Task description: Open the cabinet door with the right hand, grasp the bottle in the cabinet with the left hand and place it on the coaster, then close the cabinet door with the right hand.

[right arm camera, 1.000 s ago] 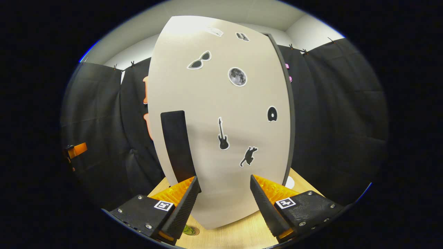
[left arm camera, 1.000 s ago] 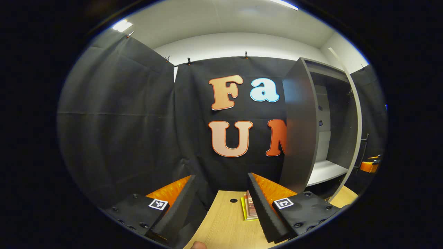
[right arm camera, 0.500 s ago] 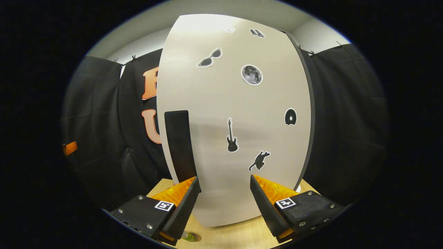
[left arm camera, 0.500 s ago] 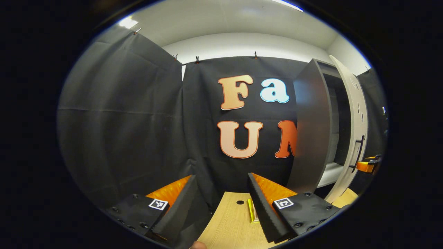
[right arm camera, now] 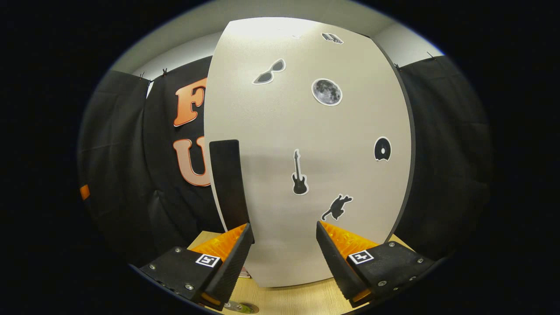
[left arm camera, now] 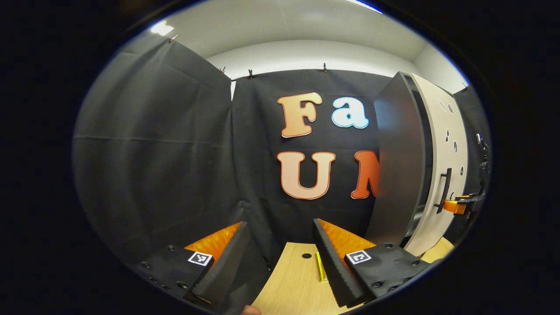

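Nearly shut, the beige sticker-covered cabinet door (right arm camera: 306, 166) fills twelve o'clock before the right gripper (right arm camera: 284, 258), jaws apart and empty; pushing off-centre near the black bar handle (right arm camera: 227, 183) may leave it ajar. The left gripper (left arm camera: 280, 258) hangs open and empty.

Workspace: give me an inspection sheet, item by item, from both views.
Surface: light wood table, with a small round hole near its back edge.
Job's things: cabinet with its door nearly shut, a narrow gap on the handle side; a bit of a round thing at the bottom edge of the right gripper view, cannot tell what.
Clutter: yellow flat item beside the left tool's finger; stickers on the door.
Grippers: left tool open, empty; right tool open, close to the door front, handle just beside one finger.
Cables: nothing seen.
Surroundings: black cloth walls, white ceiling.
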A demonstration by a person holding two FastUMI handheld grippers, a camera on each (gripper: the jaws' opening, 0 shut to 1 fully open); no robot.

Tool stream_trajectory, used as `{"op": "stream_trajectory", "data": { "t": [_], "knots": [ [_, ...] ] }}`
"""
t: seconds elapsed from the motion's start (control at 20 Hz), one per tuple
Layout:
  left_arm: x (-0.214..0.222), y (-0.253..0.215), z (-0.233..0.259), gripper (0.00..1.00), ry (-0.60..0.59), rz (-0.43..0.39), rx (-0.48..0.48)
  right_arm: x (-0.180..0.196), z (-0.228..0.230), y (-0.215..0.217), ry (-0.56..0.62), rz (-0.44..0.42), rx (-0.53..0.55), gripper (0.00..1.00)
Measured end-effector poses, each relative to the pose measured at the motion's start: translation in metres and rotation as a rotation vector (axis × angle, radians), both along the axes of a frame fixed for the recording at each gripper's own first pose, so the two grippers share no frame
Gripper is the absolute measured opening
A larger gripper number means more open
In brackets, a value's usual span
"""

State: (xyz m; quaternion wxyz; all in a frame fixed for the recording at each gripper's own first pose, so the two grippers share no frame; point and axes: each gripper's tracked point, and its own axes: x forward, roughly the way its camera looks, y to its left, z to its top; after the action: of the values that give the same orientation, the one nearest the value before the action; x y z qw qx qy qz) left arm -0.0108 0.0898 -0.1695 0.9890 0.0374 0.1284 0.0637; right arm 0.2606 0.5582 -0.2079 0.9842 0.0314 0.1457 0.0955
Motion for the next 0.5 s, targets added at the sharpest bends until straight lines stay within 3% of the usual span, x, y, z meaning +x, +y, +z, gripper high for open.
{"op": "stream_trajectory", "data": {
  "t": [0.5],
  "knots": [
    [0.002, 0.011, 0.003, 0.96, 0.005, 0.028, 0.025, 0.023, -0.002, 0.006, -0.006, -0.02, -0.017, 0.91]
  ]
}}
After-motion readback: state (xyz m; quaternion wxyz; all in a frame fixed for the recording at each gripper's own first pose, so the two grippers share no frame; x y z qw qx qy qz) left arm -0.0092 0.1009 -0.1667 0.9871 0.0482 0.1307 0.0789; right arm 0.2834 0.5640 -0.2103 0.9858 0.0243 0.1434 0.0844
